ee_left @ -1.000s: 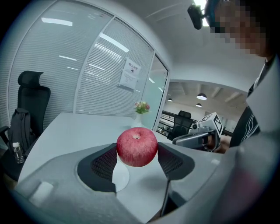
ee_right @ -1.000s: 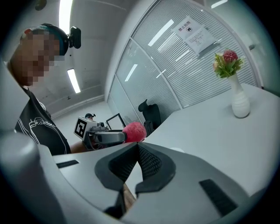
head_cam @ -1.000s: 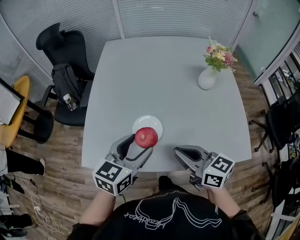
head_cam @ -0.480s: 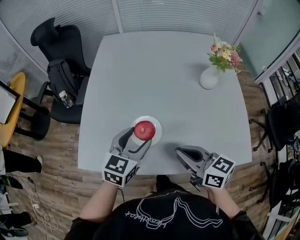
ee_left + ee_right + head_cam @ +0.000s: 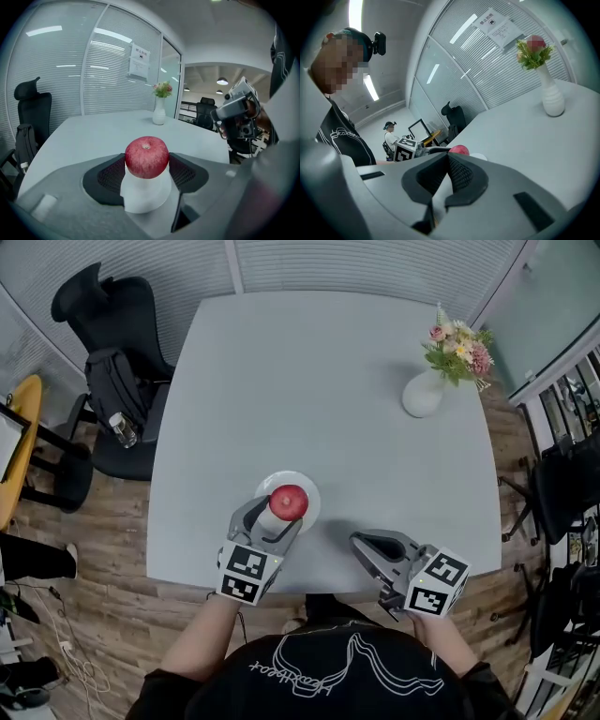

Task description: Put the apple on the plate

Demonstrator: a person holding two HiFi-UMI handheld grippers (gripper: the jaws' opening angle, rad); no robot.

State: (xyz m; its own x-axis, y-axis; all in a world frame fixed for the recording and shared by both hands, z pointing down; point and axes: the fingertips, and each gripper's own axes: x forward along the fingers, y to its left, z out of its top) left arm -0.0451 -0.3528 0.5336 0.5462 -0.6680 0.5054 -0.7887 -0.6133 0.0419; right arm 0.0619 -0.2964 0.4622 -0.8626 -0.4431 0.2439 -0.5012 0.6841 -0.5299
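Note:
A red apple [image 5: 289, 502] is held between the pads of my left gripper [image 5: 284, 512], which is shut on its sides. Right under it lies the small white plate [image 5: 302, 482], near the table's front edge. In the left gripper view the apple [image 5: 146, 157] sits over the plate [image 5: 145, 194], and I cannot tell whether they touch. My right gripper [image 5: 357, 543] hovers at the front edge, to the right of the plate, shut with nothing in it. Its view shows the closed gripper [image 5: 447, 161], with the apple [image 5: 459, 150] and plate [image 5: 478, 156] beyond.
The grey table [image 5: 309, 381] carries a white vase of flowers [image 5: 423, 396] at the far right corner. A black office chair [image 5: 98, 334] with a backpack and a bottle stands left of the table. Glass walls with blinds lie beyond.
My left gripper has carried the apple forward from the plate's near rim to over its middle. The right gripper has stayed put.

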